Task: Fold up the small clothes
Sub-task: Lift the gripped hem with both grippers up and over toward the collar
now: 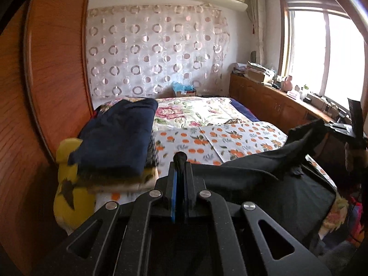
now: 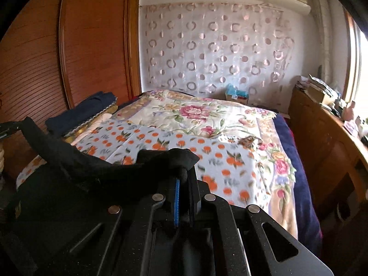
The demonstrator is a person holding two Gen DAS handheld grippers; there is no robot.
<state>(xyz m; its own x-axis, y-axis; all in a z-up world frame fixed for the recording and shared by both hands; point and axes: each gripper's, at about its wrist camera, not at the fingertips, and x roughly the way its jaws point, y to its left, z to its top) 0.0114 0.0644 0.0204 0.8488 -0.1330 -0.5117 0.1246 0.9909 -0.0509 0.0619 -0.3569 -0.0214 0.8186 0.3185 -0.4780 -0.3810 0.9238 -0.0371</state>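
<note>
A black garment (image 1: pixel 264 172) lies at the near edge of the bed and is stretched between both grippers. My left gripper (image 1: pixel 180 161) is shut on one edge of it, a small wad of black cloth poking out at the fingertips. My right gripper (image 2: pixel 184 174) is shut on the other edge, with the black garment (image 2: pixel 92 168) bunched over its tips and running left toward the left gripper (image 2: pixel 7 127). In the left wrist view the right gripper (image 1: pixel 331 125) holds its raised corner at far right. Most of the garment hangs dark and its shape is hard to read.
A stack of folded clothes with a navy piece on top (image 1: pixel 119 138) (image 2: pixel 87 110) sits on the bed's left side, above something yellow (image 1: pixel 69 195). Orange-print sheet (image 1: pixel 241 138) and floral quilt (image 2: pixel 195 115) cover the bed. Wooden wardrobe (image 1: pixel 57 69) on the left, cluttered low cabinet (image 1: pixel 264 101) under the window.
</note>
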